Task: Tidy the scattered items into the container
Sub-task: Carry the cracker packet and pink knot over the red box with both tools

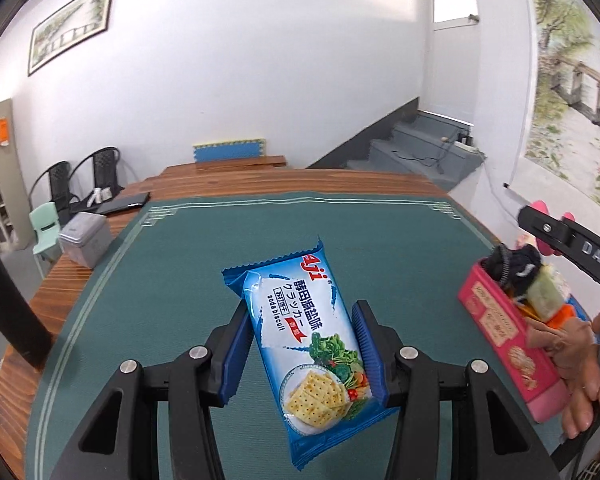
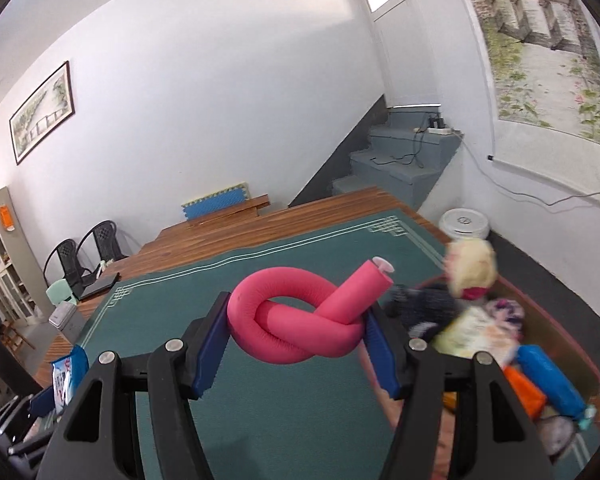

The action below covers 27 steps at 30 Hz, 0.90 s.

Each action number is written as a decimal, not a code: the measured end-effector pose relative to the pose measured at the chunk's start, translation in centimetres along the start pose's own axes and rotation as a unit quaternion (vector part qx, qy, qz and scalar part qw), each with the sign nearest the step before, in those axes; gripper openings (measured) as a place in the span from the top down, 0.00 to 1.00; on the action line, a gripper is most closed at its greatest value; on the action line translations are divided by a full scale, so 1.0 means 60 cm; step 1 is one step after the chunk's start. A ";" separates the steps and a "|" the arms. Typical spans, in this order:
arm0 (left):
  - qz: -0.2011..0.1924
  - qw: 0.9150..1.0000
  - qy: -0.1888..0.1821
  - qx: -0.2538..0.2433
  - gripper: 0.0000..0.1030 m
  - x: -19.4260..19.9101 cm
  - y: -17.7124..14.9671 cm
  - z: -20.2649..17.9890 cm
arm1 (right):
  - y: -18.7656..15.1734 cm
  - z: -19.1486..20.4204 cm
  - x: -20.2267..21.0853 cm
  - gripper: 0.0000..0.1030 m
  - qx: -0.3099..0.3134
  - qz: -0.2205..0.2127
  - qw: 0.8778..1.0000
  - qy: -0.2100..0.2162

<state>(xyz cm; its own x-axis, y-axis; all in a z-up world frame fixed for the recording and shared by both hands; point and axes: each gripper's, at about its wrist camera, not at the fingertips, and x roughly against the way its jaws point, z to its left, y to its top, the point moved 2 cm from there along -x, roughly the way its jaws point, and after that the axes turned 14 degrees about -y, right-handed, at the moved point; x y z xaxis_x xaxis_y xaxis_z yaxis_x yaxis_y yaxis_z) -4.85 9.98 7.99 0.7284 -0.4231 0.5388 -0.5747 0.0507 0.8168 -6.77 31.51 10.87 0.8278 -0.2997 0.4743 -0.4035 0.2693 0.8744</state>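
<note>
The left gripper is squeezing a blue cracker packet between its two blue fingers, up over the green mat. The right gripper is holding a knotted pink foam tube the same way, right beside the pink box, which is already getting very full. The smooth packet is sitting crooked, so it may be slipping out. The bouncy tube might be rolling off the heap, or knocking other things out.

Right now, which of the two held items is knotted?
The pink foam tube in the right hand-held gripper is tied in a knot; the left hand-held gripper holds a flat biscuit packet.
</note>
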 end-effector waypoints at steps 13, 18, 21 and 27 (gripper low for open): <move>0.040 0.992 -0.115 -0.029 0.50 -0.057 -0.010 -0.157 | -0.001 -0.340 0.038 0.36 -0.093 0.027 0.991 -0.094; 0.051 0.987 -0.149 -0.039 0.50 -0.064 0.000 -0.212 | -0.008 -0.347 -0.002 0.36 -0.094 0.063 0.991 -0.066; 0.051 0.986 -0.154 -0.044 0.50 -0.062 0.003 -0.227 | -0.013 -0.329 -0.041 0.36 -0.074 0.095 0.991 -0.063; 0.054 0.985 -0.157 -0.044 0.50 -0.068 0.006 -0.234 | -0.037 -0.329 -0.099 0.35 -0.075 0.144 0.985 -0.064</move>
<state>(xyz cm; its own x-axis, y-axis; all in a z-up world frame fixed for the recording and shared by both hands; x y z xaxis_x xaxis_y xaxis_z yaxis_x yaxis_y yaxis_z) -2.81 24.43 8.96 0.5064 -0.6689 0.5441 -0.5981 0.1821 0.7805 -3.11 50.75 4.06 0.6277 -0.3005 0.7181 -0.5444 0.4899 0.6809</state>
